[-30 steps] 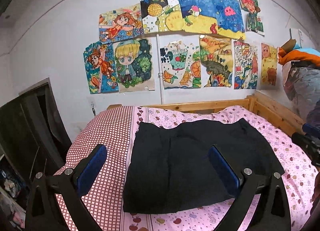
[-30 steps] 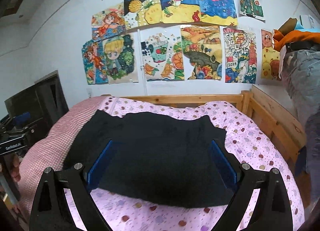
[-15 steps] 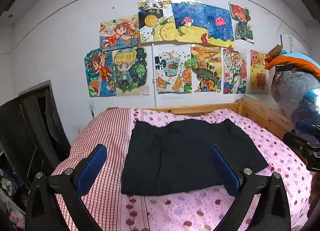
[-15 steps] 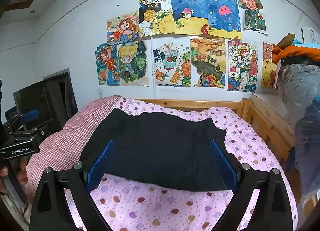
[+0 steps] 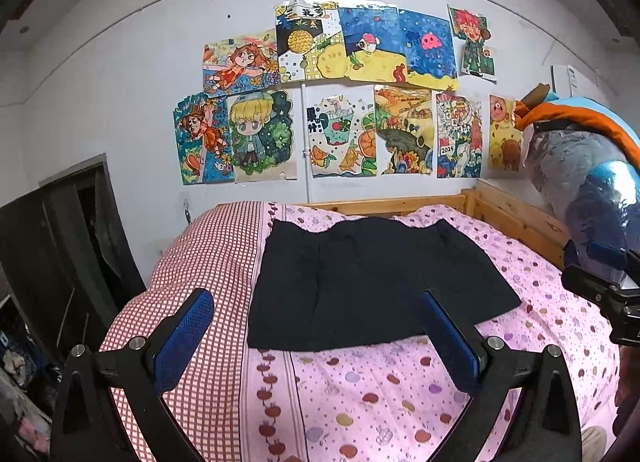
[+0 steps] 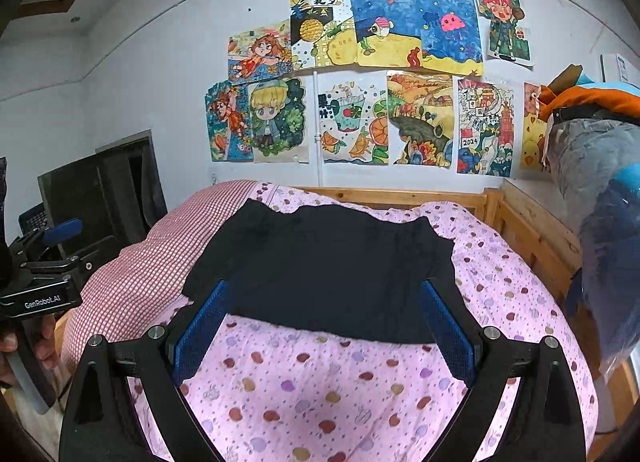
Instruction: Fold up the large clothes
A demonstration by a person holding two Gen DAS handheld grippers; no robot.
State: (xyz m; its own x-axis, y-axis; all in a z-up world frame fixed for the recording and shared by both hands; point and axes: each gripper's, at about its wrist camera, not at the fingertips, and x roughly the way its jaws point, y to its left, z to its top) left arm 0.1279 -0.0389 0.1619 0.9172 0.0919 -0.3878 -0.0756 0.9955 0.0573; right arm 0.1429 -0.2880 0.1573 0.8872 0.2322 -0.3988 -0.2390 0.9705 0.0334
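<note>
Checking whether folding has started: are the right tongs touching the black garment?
Apart. The right wrist view shows the open right tongs held above the pink bedspread, short of the black garment.

Left gripper (image 5: 316, 336) fingers spread wide, holding nothing; right gripper (image 6: 325, 332) likewise.

Both tongs have drawn back from the black garment (image 5: 360, 282).
</note>
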